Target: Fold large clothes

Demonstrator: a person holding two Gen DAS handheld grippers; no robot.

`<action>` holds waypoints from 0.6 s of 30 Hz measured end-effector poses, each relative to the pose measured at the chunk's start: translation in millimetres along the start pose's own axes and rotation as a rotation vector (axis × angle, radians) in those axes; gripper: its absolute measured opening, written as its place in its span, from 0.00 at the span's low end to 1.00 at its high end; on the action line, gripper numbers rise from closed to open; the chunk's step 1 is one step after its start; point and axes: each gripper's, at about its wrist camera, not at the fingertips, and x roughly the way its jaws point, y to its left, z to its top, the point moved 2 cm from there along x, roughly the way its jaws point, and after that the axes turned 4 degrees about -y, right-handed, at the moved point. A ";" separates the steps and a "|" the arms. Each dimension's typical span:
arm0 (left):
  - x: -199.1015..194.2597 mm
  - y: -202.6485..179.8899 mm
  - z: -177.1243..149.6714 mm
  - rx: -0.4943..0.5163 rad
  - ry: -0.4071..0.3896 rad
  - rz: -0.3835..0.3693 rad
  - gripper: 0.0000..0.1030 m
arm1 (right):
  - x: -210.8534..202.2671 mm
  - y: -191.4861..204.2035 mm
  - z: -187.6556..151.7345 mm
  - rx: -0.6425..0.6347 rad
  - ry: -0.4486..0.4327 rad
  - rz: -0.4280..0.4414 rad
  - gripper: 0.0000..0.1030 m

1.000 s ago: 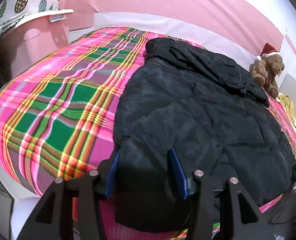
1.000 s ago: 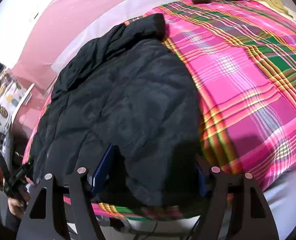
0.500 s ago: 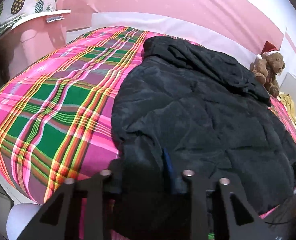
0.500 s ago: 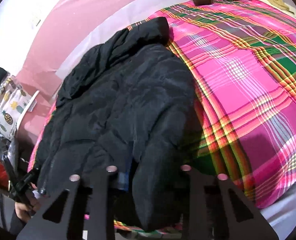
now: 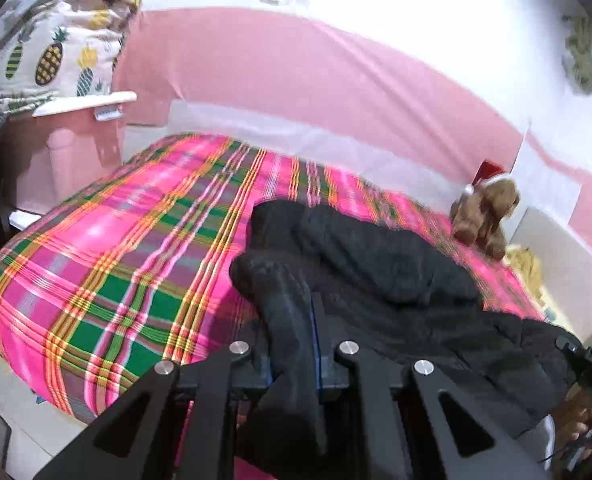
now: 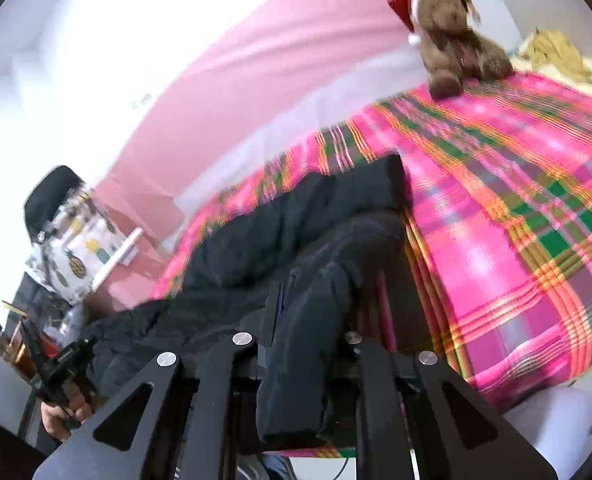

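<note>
A black padded jacket (image 5: 396, 280) lies on a bed with a pink and green plaid cover (image 5: 107, 264). My left gripper (image 5: 291, 344) is shut on the jacket's near left hem corner and holds it lifted above the bed. My right gripper (image 6: 316, 320) is shut on the jacket's (image 6: 279, 232) near right hem corner, also lifted off the plaid cover (image 6: 516, 220). The pinched cloth hides most of the fingertips in both views. The jacket's far end, with the hood, still rests on the bed.
A brown teddy bear (image 5: 484, 212) with a red hat sits at the bed's far right, also in the right wrist view (image 6: 452, 44). A pineapple-print bundle (image 5: 51, 56) sits on a pink cabinet at the left. A pink wall runs behind the bed.
Both grippers closed on the jacket's near hem corners and lifted them up off the bed, so the near part of the jacket now hangs raised.
</note>
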 end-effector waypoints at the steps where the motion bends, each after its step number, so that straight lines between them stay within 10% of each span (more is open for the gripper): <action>1: -8.0 -0.6 3.9 -0.005 -0.015 -0.008 0.13 | -10.5 5.9 3.6 -0.008 -0.022 0.007 0.12; 9: -58.4 -12.3 33.6 -0.022 -0.128 -0.069 0.13 | -56.0 37.2 25.0 -0.062 -0.155 0.035 0.12; 18: 14.5 -14.0 69.3 -0.038 -0.113 -0.070 0.13 | 6.9 28.2 66.8 -0.058 -0.165 0.002 0.13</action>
